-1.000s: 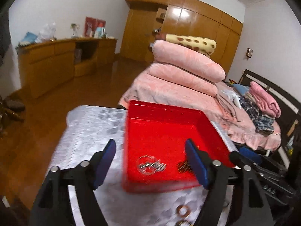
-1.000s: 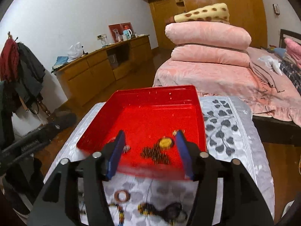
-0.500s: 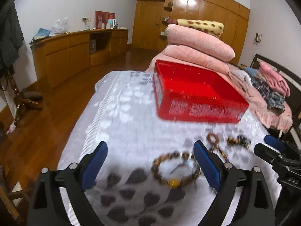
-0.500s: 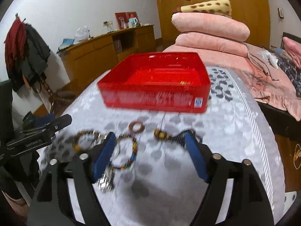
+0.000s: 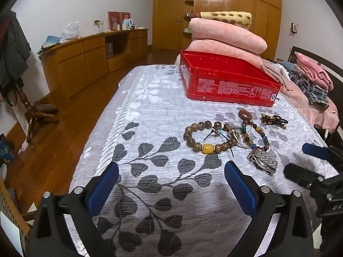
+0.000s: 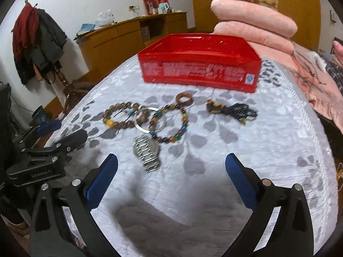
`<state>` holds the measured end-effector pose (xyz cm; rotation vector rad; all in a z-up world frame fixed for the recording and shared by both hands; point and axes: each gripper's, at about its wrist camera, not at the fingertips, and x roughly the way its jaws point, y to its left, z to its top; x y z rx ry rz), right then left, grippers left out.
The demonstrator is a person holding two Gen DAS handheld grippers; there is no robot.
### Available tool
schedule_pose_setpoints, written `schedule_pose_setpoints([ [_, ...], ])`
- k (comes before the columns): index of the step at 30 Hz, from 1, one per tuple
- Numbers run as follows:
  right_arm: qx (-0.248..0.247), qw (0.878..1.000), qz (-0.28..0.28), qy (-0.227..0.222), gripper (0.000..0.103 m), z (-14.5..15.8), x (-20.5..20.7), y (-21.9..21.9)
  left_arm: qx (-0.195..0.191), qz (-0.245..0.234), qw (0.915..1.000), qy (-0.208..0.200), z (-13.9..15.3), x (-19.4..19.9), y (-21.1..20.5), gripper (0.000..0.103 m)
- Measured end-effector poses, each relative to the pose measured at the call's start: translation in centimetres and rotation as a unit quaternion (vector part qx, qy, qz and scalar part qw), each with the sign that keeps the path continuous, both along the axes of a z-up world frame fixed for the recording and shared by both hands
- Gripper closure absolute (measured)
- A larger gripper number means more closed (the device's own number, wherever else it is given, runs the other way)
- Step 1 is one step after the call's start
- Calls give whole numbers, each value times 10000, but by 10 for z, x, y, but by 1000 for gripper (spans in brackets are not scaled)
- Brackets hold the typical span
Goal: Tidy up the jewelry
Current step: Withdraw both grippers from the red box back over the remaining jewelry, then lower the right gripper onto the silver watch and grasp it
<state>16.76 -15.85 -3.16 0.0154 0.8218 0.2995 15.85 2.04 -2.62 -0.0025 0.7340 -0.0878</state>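
A red box (image 5: 229, 85) (image 6: 199, 68) stands at the far end of the leaf-patterned tablecloth (image 5: 163, 111). In front of it lie a brown bead bracelet (image 5: 207, 148) (image 6: 109, 123), a multicolour bead bracelet (image 5: 260, 131) (image 6: 184, 122), a silver bangle (image 6: 150, 108), a metal watch band (image 5: 263, 162) (image 6: 148, 152), a wooden ring (image 5: 241, 115) (image 6: 179, 99) and a dark bead strand (image 5: 274, 118) (image 6: 233, 109). My left gripper (image 5: 171, 168) hovers short of the brown bracelet, jaws opening, nothing between them. My right gripper (image 6: 171, 159) hovers near the watch band, jaws opening, likewise empty.
Folded pink quilts (image 5: 227, 36) are stacked on a bed behind the box. A wooden sideboard (image 5: 92, 57) runs along the left wall, and a coat stand (image 6: 36, 42) holds clothes. Wooden floor lies left of the table edge.
Both grippers drew back from over the red box and sank toward the near cloth. Their jaws spread wider. The loose jewelry now lies ahead of the fingers.
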Motion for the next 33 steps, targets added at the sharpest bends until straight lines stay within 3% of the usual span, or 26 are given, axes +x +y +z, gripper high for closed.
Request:
schedule_pose_setpoints([
  [5, 22, 10000, 7, 43, 9, -4, 2, 6, 20, -20, 10000, 3, -1, 0, 1, 6],
  [8, -55, 9999, 103, 98, 33, -7, 4, 11, 20, 11, 10000, 45, -3, 1, 3, 6],
  [15, -98, 9991, 262, 321, 53, -17, 12, 24, -80, 57, 9999, 85, -5, 4, 9, 6],
  [22, -193, 9989, 305, 301, 56, -17, 20, 34, -163, 42, 9998, 112, -7, 8, 11, 6],
  [26, -389, 9984, 345, 214, 72, -18, 22, 42, -195, 23, 9998, 90, -6, 10, 11, 6],
  [33, -334, 9987, 299, 222, 73, -14, 19, 36, -285, -133, 9994, 166, -5, 19, 3, 6],
])
